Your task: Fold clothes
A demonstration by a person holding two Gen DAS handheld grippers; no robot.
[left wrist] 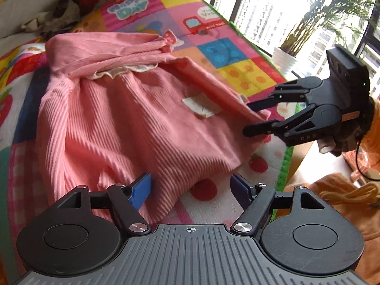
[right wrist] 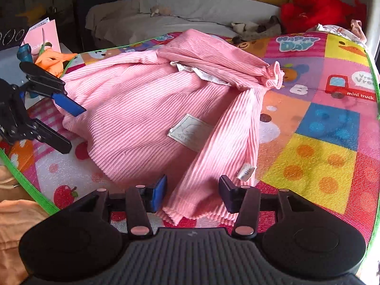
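A pink ribbed garment [left wrist: 114,118] lies crumpled on the colourful play mat [left wrist: 237,54], its white label patch [right wrist: 188,133] facing up and one sleeve [right wrist: 228,54] folded across the collar. My left gripper [left wrist: 191,187] is open at the garment's near hem, and its pads press on nothing. From the right wrist view, that left gripper [right wrist: 68,128] sits open at the cloth's left edge. My right gripper [right wrist: 192,190] is open, with a folded corner of the pink cloth [right wrist: 197,201] lying loose between its fingers. In the left wrist view the right gripper [left wrist: 249,118] hovers open at the garment's right edge.
Orange clothes [right wrist: 14,225] are piled off the mat's green edge. A white sofa [right wrist: 190,7] with yellow cushions and a red plush toy [right wrist: 315,11] stands beyond the mat. A potted plant [left wrist: 285,59] stands by the window, and a pink paper bag [right wrist: 45,35] stands at far left.
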